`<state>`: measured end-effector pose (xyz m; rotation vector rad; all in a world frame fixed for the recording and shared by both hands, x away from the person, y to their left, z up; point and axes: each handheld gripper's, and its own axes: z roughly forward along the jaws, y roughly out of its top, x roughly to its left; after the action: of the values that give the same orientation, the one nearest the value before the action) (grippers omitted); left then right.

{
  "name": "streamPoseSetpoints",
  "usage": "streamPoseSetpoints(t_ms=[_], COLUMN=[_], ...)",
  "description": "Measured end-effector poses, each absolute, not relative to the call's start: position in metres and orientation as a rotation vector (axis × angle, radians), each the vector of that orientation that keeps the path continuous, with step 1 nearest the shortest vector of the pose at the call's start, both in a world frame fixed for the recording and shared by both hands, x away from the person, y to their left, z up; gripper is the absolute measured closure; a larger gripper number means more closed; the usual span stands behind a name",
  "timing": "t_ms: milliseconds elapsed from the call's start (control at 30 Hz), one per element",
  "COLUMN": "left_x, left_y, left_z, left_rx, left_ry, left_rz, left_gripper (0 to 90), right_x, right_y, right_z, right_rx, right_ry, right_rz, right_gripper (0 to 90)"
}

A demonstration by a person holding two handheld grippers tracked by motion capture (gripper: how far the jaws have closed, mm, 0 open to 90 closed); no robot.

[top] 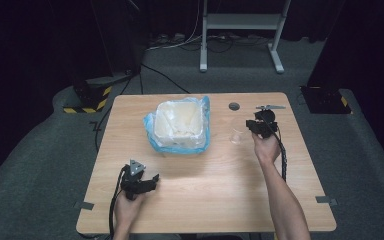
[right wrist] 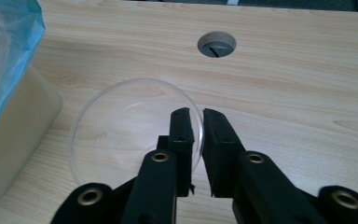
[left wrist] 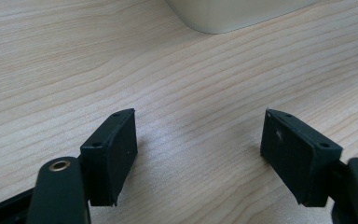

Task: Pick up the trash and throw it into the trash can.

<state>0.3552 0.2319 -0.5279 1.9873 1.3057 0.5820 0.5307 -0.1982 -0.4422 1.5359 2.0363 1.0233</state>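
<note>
A clear plastic cup [right wrist: 130,130] stands on the wooden table [top: 215,170], seen from above as a round transparent rim. My right gripper [right wrist: 198,116] is shut on the cup's rim, one jaw inside and one outside. In the high view the cup [top: 238,135] sits just left of the right gripper [top: 256,128], right of the bin. My left gripper [top: 152,181] rests near the table's front left, jaws wide open over bare wood [left wrist: 200,126] with nothing between them.
A cream bin [top: 179,125] lined with a blue-edged plastic bag [top: 206,111] stands at the table's back middle. A round cable hole [right wrist: 216,45] lies behind the cup. Beyond the table are a white stand base [top: 240,22] and dark equipment.
</note>
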Motion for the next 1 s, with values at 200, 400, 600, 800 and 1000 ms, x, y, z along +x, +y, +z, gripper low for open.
streamPoseSetpoints(t_ms=[200,400,600,800,1000], left_x=[0.355,0.355,0.355,0.355,0.355], left_y=[0.232,0.232,0.232,0.232,0.232], left_z=[-0.528,-0.528,-0.528,-0.528,-0.528], left_rx=[1.987,1.988,1.985,1.984,1.984], left_ry=[1.306,1.305,1.307,1.307,1.307], left_rz=[0.582,0.582,0.582,0.582,0.582], left_gripper=[26.8,26.8,26.8,26.8,26.8], right_x=[0.53,0.523,0.513,0.501,0.489], right_y=[-0.198,-0.198,-0.196,-0.194,-0.194], right_z=[-0.442,-0.435,-0.427,-0.418,-0.406], right_rx=[1.537,1.505,1.442,1.375,1.332], right_ry=[2.052,2.059,2.083,2.109,2.135], right_rz=[1.053,1.103,1.122,1.152,1.182], right_gripper=[85.3,86.0,86.1,86.2,86.2])
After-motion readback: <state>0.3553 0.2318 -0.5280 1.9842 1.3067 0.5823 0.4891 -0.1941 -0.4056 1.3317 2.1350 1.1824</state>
